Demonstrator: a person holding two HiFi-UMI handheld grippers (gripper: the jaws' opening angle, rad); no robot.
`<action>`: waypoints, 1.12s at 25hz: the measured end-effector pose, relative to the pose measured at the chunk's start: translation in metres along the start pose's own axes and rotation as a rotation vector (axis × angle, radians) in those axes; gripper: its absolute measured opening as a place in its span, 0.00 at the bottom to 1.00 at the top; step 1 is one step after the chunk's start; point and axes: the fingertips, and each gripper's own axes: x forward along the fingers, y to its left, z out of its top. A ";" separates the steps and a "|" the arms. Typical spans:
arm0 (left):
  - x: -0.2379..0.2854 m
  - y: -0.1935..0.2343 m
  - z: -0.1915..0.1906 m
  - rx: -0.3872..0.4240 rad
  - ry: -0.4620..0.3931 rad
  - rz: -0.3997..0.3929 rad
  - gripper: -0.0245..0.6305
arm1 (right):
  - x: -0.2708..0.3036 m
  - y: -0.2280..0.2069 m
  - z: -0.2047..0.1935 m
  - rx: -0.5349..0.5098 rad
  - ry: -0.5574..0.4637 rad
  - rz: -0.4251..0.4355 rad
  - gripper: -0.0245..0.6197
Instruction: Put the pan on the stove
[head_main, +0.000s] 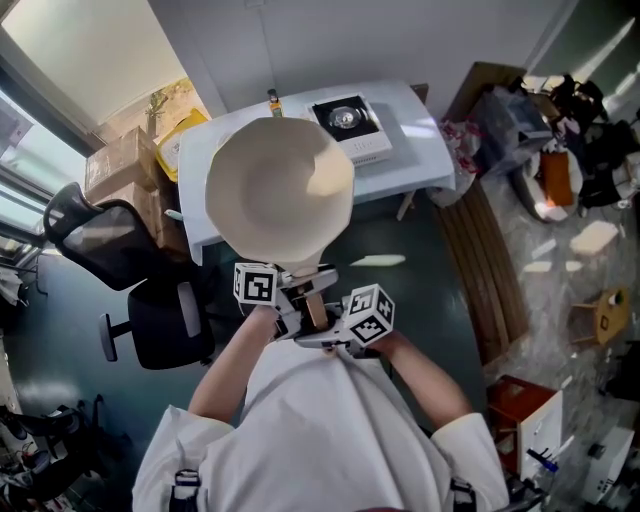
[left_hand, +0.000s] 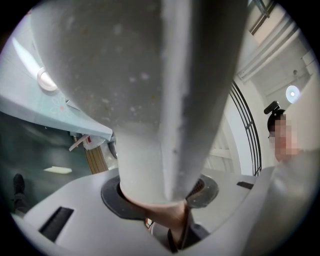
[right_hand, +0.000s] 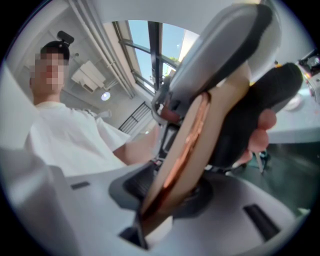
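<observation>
Above the near left part of the white table (head_main: 425, 150), the cream pan (head_main: 278, 190) is held in the air, mouth up. The stove (head_main: 350, 125) sits on the table just to the far right of the pan's rim. Near the person's chest, both grippers clamp the wooden handle (head_main: 314, 303). The left gripper (head_main: 283, 305) grips close to the bowl and the right gripper (head_main: 335, 330) grips behind it, each with jaws partly closed on the wood.
</observation>
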 end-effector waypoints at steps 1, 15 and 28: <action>0.001 0.002 0.003 -0.003 0.003 -0.003 0.33 | -0.001 -0.003 0.003 0.000 -0.001 -0.003 0.24; -0.001 0.043 0.074 -0.013 0.063 -0.028 0.33 | -0.001 -0.067 0.066 0.031 -0.047 -0.038 0.24; 0.006 0.086 0.169 -0.009 0.121 -0.064 0.33 | -0.010 -0.144 0.148 0.042 -0.086 -0.080 0.24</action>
